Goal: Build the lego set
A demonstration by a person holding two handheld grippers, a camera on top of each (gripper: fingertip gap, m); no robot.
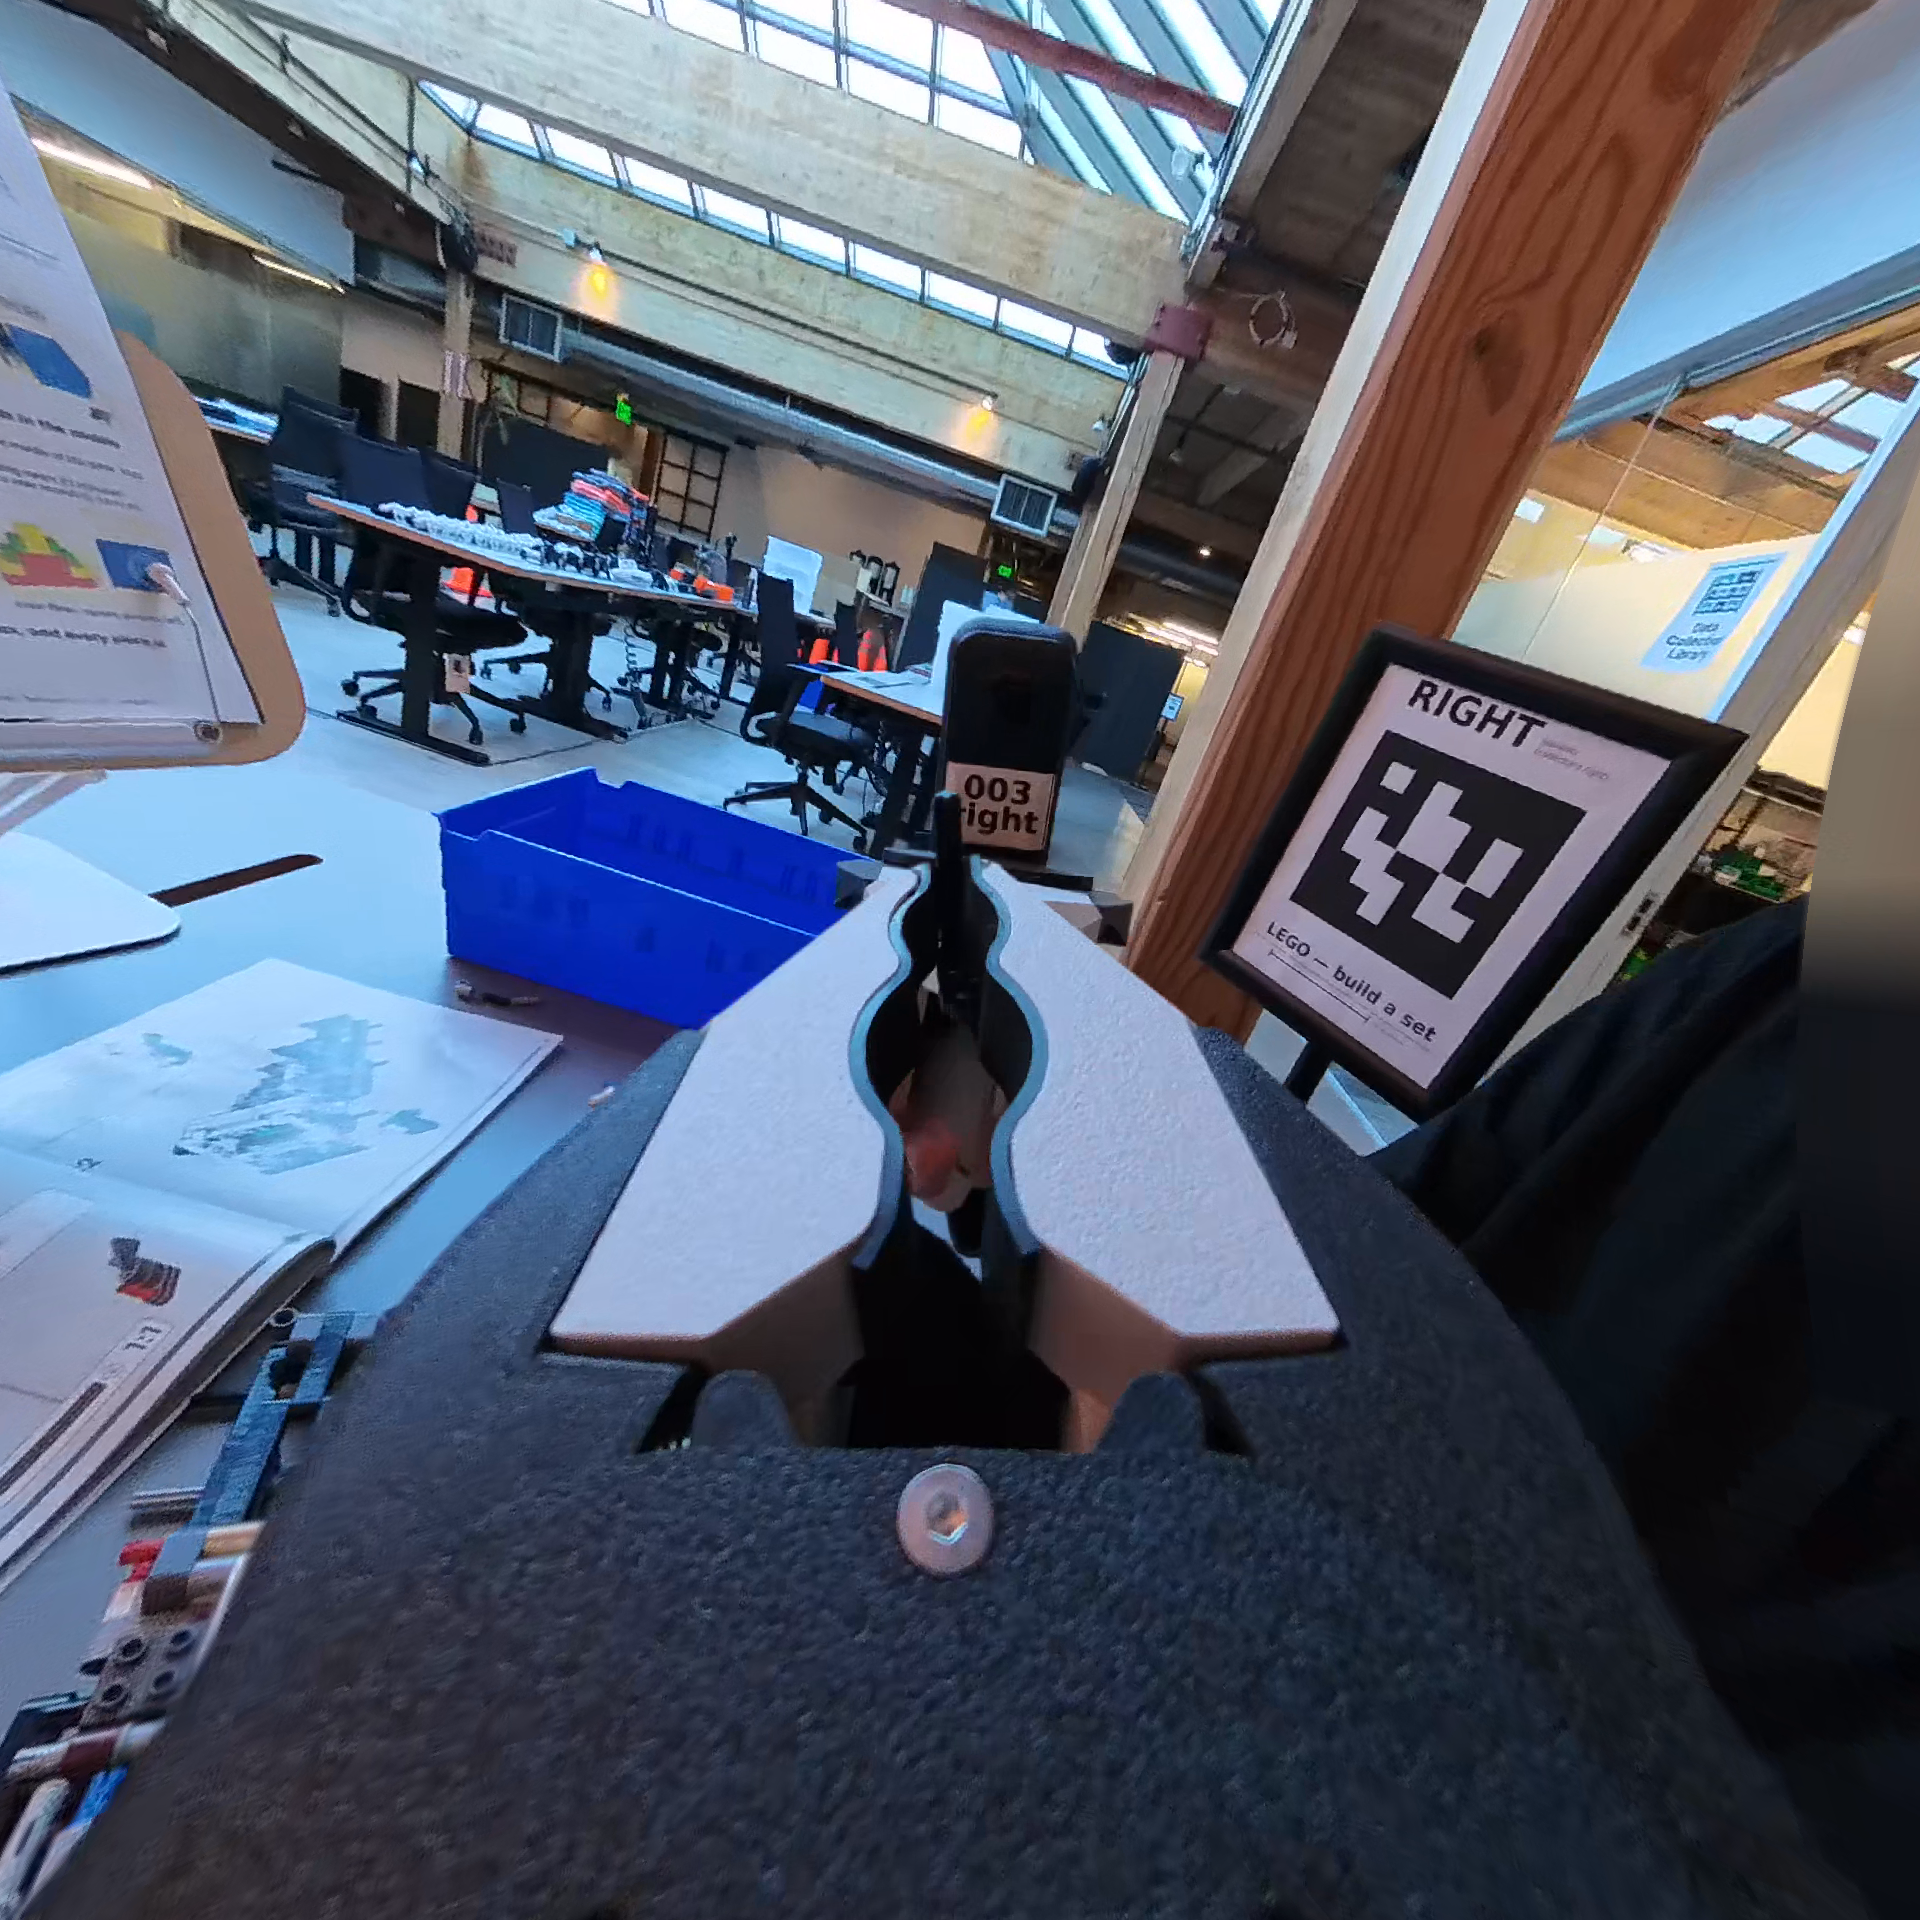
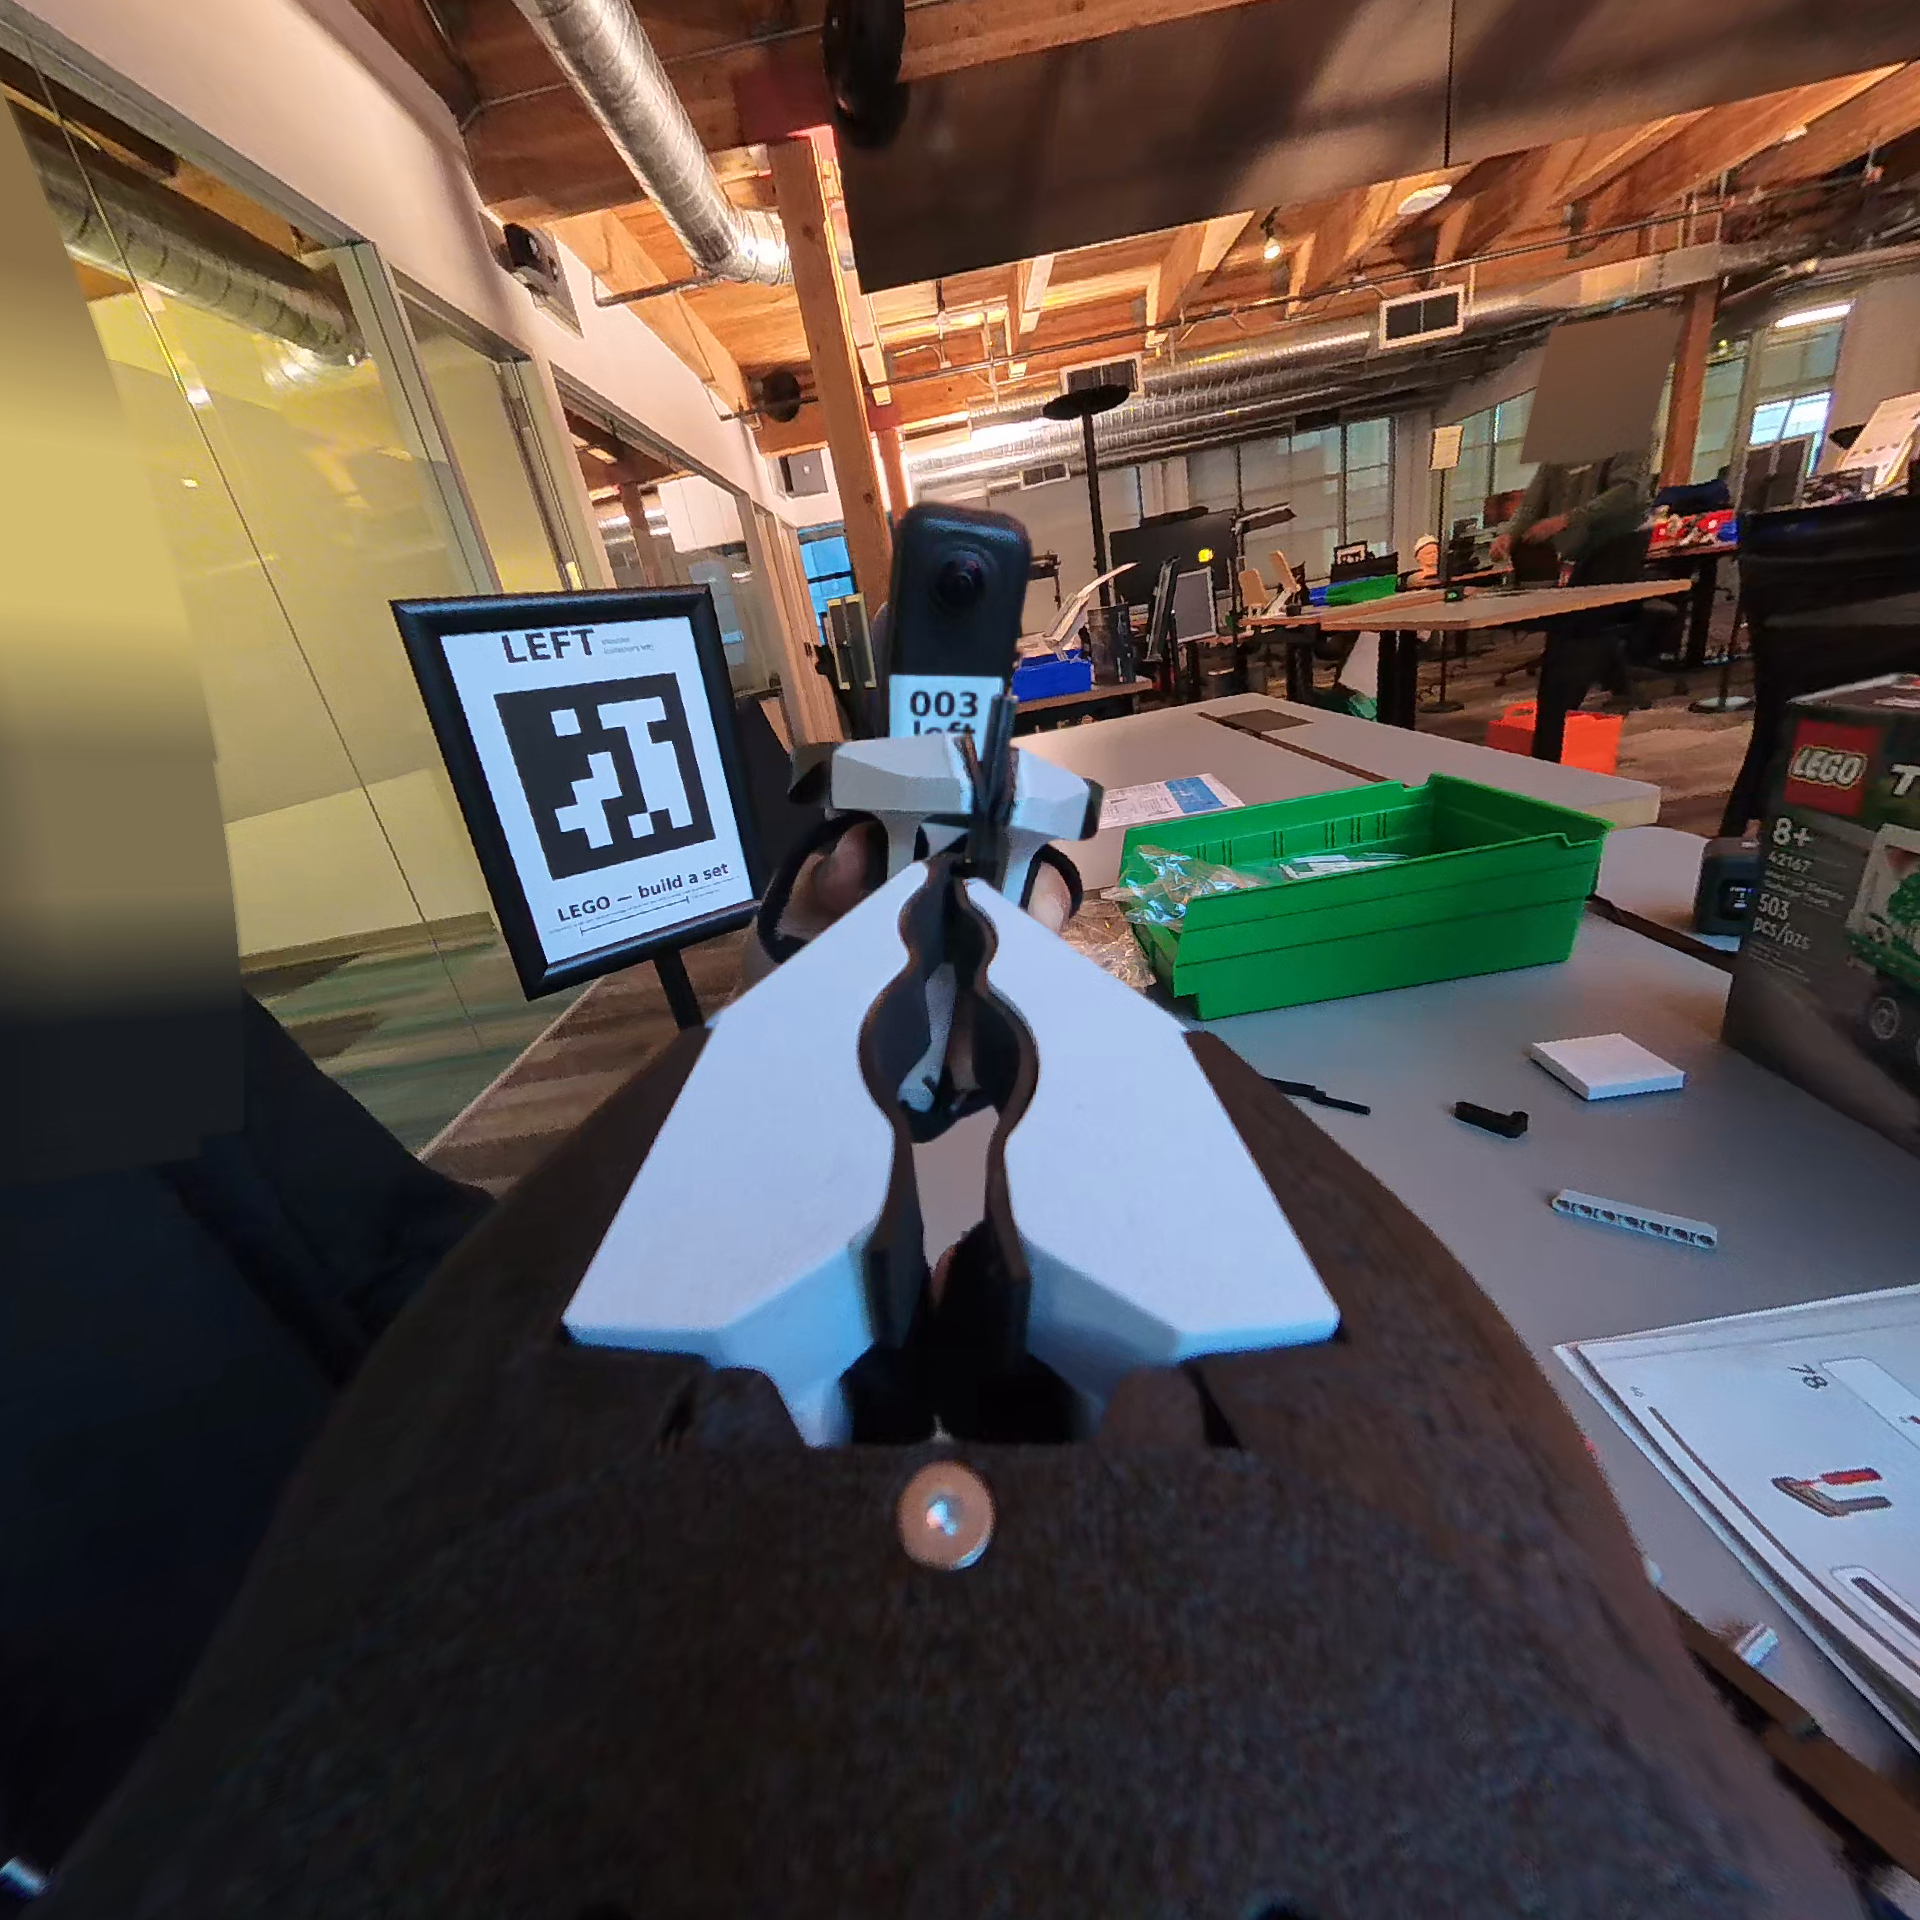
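In the left wrist view my left gripper (image 1: 948,883) is shut on a thin black rod (image 1: 945,831) that sticks up past its fingertips. The right wrist view shows the same rod (image 2: 995,769) pinched between the left gripper's white fingers (image 2: 904,790), held up off the table. My right gripper (image 2: 951,883) is shut, tip to tip with the left one, just under the rod's lower end. I cannot tell whether it grips anything. A part-built model (image 1: 156,1621) lies at the lower left.
A blue bin (image 1: 634,894), an open instruction booklet (image 1: 260,1091) and a framed sign (image 1: 1455,862) lie around the left gripper. A green bin (image 2: 1371,883), the set's box (image 2: 1839,904), a white tile (image 2: 1605,1065), a grey beam (image 2: 1633,1218) and a black piece (image 2: 1491,1119) are on the table to the right. Both grippers' tips are close together, under 4 cm apart. The part-built model (image 1: 156,1621) is about 25 centimetres from both grippers' fingertips.
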